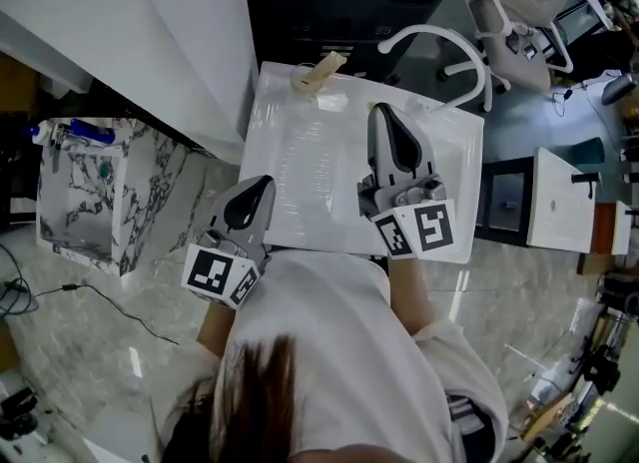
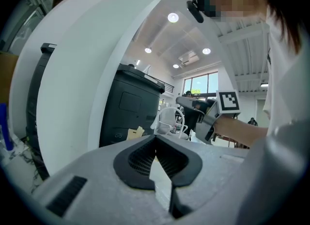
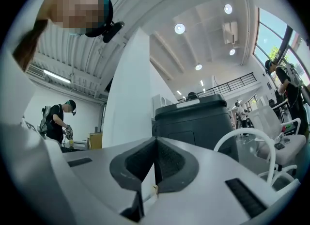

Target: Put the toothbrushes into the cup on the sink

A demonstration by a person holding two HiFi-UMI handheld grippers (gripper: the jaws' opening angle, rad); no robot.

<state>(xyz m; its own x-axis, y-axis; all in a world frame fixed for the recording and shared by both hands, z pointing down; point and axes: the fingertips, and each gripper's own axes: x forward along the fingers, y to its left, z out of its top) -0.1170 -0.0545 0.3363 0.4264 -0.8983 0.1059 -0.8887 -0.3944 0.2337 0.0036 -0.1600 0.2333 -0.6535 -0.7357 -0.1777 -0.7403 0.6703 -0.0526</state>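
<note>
1. The left gripper has its jaws closed, with the dark pads meeting at the tips and nothing between them. In the head view it sits at about 8 o'clock of the sink, over the near left corner.
2. The right gripper also has its jaws pressed together and holds nothing. In the head view it hangs over the middle of the sink and points toward 12 o'clock.
3. The sink is a white basin. A small tan piece lies on its far rim at about 12 o'clock, well apart from both grippers. It is too small to tell whether it is a toothbrush or a cup.
4. A white curved tube arches at about 1 o'clock of the sink.
5. A marble-patterned stand is at 9 o'clock of the sink, with blue things on top of it.
6. A dark bin stands beyond the sink's far edge.
</note>
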